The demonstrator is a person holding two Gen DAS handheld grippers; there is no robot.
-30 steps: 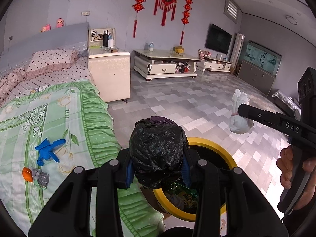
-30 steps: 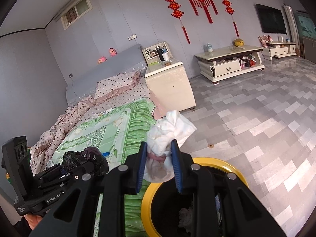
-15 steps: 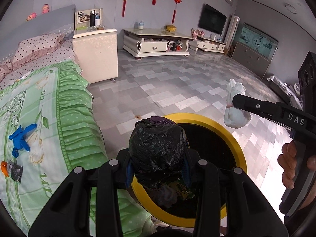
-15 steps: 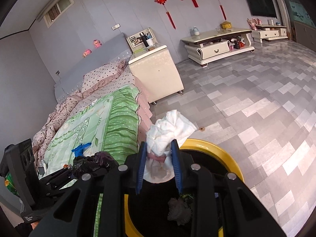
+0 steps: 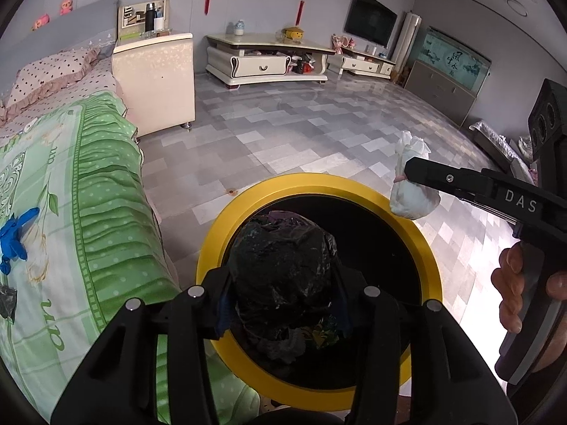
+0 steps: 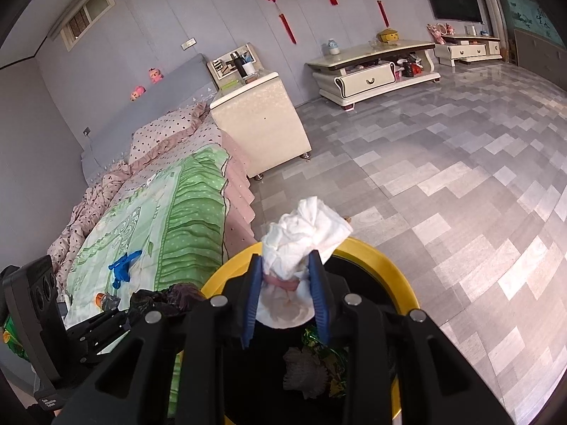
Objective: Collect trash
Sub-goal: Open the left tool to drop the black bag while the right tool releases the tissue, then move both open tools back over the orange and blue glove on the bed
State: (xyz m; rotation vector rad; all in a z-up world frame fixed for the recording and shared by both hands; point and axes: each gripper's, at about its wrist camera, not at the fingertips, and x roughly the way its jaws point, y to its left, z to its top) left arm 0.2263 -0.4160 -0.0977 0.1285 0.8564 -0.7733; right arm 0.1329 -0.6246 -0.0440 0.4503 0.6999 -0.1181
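On the far left of the left wrist view, trash is still lying on the green bedspread (image 5: 88,191): a blue glove (image 5: 14,233) and, at the frame edge, a dark scrap (image 5: 7,304) that is too cropped to identify. In my judgement these are the pieces left to collect.

Further right, the left gripper (image 5: 281,304) is above the mouth of the yellow-rimmed bin (image 5: 212,241). Its fingers have just been opening, with the black bag wad (image 5: 280,276) between them. The wad sits in the gap over the opening, and the pads no longer seem to press on it, so this looks like a drop in progress, though the view here is dark.

Right again, the right gripper (image 6: 287,295) has its blue fingers (image 6: 252,294) narrow, pinching a white tissue bundle (image 6: 301,244) at its tied neck. The bundle is over the far rim of the bin and is not yet released. Crumpled wrappers already lie inside, so part of the job is done.

The bin stands on a grey tiled floor (image 5: 319,134) against the bed. Beyond are a cream nightstand (image 5: 156,74), a low TV cabinet (image 5: 269,60), a wall television and red knot hangings.
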